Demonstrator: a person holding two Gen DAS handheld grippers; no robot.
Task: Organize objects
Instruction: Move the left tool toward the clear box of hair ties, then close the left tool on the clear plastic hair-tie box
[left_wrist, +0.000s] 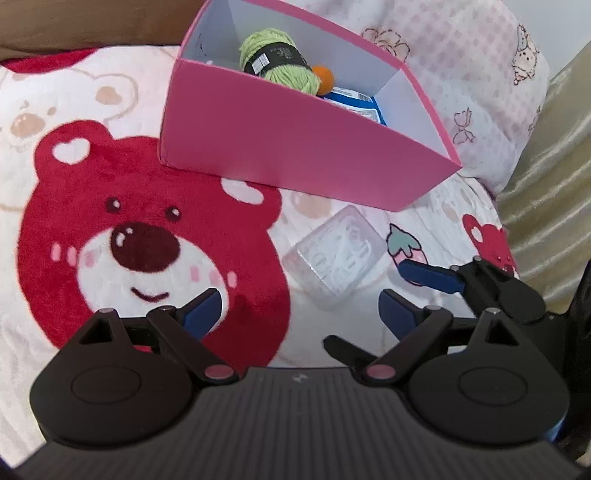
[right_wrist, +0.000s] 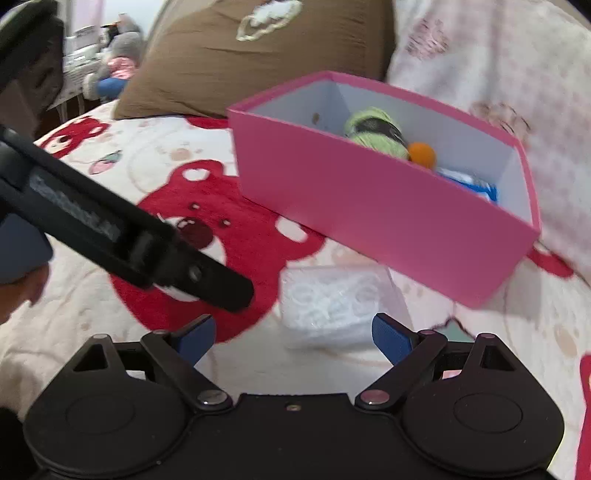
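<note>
Left wrist view: left tool (left_wrist: 299, 310) is wide open and holds nothing, with the clear box (left_wrist: 334, 256) just ahead on the bed and the pink box (left_wrist: 295, 144) behind it. Right wrist view: right tool (right_wrist: 293, 338) is wide open too, the clear box (right_wrist: 332, 306) just ahead between its tips, untouched.

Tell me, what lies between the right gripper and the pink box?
Only the clear plastic case on the blanket, ahead of the open right gripper and before the pink box; right wrist view.
</note>
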